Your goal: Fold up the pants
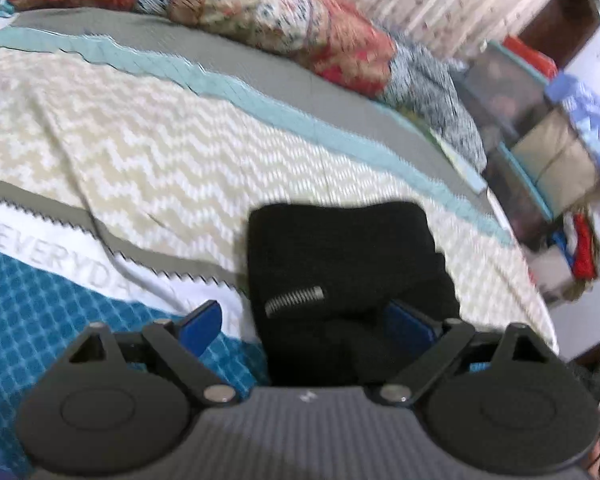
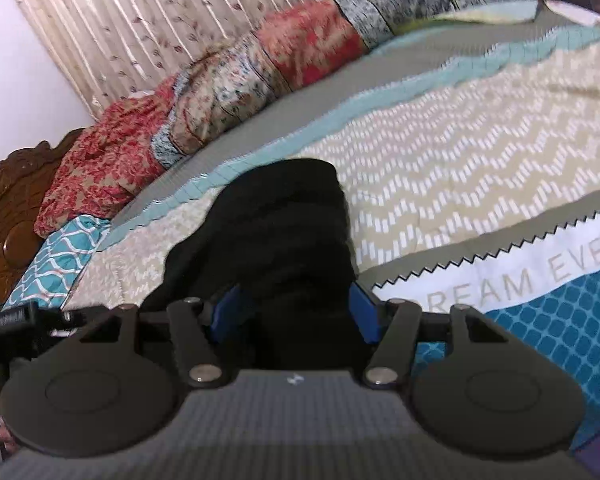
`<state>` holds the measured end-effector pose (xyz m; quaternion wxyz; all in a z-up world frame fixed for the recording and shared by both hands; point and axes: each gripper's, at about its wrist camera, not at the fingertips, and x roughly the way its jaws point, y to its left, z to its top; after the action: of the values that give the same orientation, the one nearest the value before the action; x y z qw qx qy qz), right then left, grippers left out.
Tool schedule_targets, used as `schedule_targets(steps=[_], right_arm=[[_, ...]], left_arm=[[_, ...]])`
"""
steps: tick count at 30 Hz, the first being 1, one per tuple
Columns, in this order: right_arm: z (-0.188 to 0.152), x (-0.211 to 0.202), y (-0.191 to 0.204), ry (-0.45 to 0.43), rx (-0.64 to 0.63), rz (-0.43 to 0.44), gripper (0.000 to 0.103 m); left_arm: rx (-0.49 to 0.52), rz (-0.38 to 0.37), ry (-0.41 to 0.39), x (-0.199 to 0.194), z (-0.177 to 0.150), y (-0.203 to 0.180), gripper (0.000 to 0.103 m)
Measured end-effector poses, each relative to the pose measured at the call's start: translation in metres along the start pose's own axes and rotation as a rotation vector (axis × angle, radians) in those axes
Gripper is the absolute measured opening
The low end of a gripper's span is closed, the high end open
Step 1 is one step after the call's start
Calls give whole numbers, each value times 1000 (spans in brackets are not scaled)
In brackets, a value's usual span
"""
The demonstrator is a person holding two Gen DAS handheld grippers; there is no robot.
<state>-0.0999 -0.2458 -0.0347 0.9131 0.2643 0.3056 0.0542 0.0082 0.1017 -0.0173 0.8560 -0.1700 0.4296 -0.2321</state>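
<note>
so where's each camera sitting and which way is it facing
Left wrist: on the left gripper, looking down along its blue fingers at the black pants on the bed cover.
Right wrist: on the right gripper, looking across the pants toward the pillows and curtain.
Shared: the pants, bed cover and pillows.

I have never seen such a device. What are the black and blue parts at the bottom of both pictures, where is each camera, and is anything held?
Each picture comes from a camera mounted on a hand-held gripper, looking forward along its two blue fingers. One shows the left gripper, the other the right gripper. A person carries one in each hand. Ahead lies a bed with a patterned bedspread, and on it black pants, already folded into a bundle. Both grippers stand open around the pants; neither clearly presses on them.
</note>
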Motion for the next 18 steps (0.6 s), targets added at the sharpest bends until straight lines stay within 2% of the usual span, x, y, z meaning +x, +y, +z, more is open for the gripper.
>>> schedule_targets(steps=[4,10,14,18], right_arm=[[-2,10,20,13,-51,43,62],[3,18,33,4,-124,62,63],[6,16,21,-10,-85,37,79],[5,19,14,3,-48,21,84]], left_arm=[[-28,-26,-14,5,12,-1,91],[8,12,37,31,6,-9,95],[47,92,74,45,3,-9,95],[100,166,90,53,2,-17,95]])
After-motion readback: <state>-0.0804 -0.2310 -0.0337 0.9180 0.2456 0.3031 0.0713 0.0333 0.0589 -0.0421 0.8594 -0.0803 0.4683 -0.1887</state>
